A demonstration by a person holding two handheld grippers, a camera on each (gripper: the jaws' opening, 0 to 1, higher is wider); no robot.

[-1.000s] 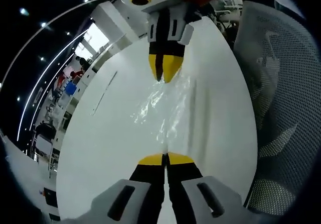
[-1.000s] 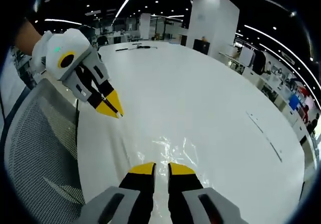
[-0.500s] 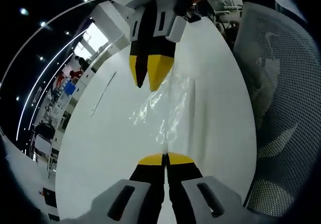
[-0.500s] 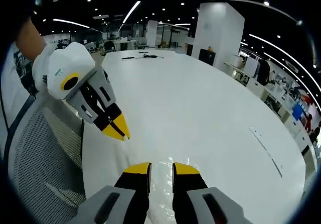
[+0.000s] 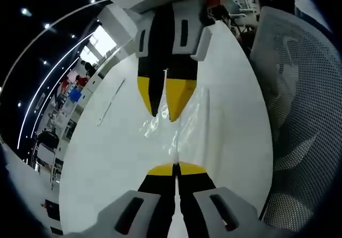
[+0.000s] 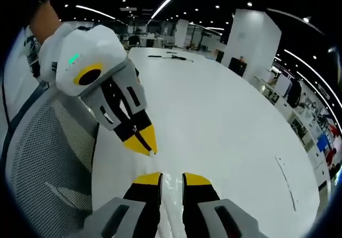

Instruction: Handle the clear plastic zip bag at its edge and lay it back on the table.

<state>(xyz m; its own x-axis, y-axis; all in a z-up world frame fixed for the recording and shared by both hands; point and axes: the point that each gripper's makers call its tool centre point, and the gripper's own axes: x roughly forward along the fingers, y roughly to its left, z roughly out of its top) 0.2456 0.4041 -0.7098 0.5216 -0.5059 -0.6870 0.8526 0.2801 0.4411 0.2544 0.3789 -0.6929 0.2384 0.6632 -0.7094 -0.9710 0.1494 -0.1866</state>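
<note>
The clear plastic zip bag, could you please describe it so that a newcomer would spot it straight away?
Start from the large white oval table, which has a grey mesh chair at its near edge. The clear plastic zip bag lies crinkled on the tabletop between the two yellow-tipped tongs, its edge pinched by the left tongs. Only its glinting wrinkles mark it out from the plain white surface.

Around me the room is dim overhead, lit by long ceiling light strips (image 6: 160, 7) and small spot lamps, while the white table (image 6: 214, 120) glares so bright that its surface loses nearly all detail. Sharp glints on the clear plastic zip bag (image 5: 165, 126) are what let me make out its wrinkles in my left gripper view, and my jaws cast only soft, faint shadows. Both views bend strongly toward the edges, curving the straight lights, and the mesh chair (image 5: 299, 104) at the side looks stretched and slightly soft.
</note>
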